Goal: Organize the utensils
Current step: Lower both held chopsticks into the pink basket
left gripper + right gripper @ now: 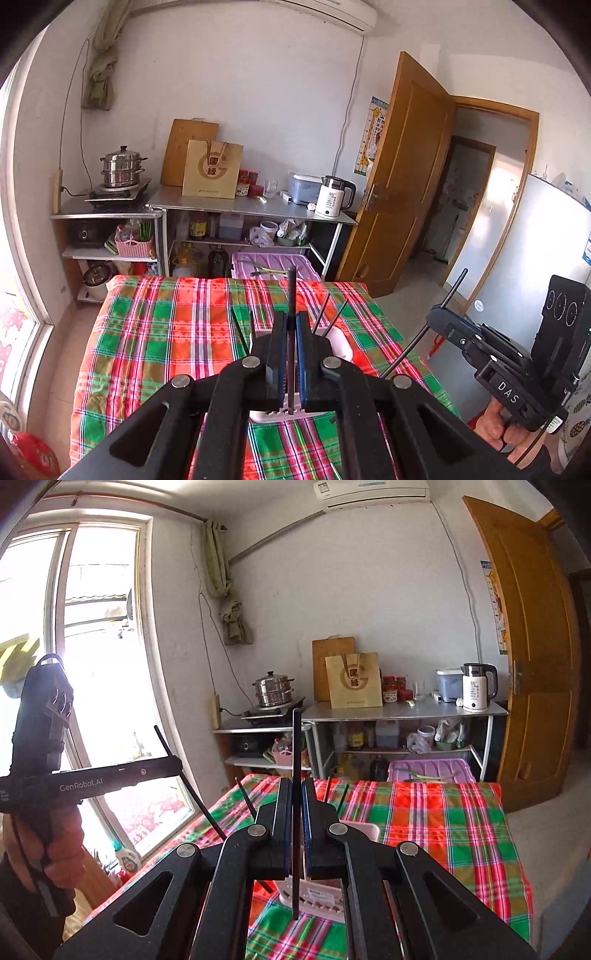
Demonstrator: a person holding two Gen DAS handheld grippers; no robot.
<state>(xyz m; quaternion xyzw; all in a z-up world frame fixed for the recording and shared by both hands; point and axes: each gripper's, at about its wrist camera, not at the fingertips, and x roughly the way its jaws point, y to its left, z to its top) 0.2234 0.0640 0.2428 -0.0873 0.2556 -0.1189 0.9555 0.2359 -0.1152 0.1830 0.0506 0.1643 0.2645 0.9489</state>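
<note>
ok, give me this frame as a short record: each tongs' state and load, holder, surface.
left tongs: shut on a black chopstick, roughly upright
right tongs: shut on a black chopstick, roughly upright
holder: white utensil holder below the tongs, more black chopsticks standing in it
surface: plaid tablecloth

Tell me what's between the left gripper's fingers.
One black chopstick, clamped upright in the left gripper; the left wrist view shows it.
</note>
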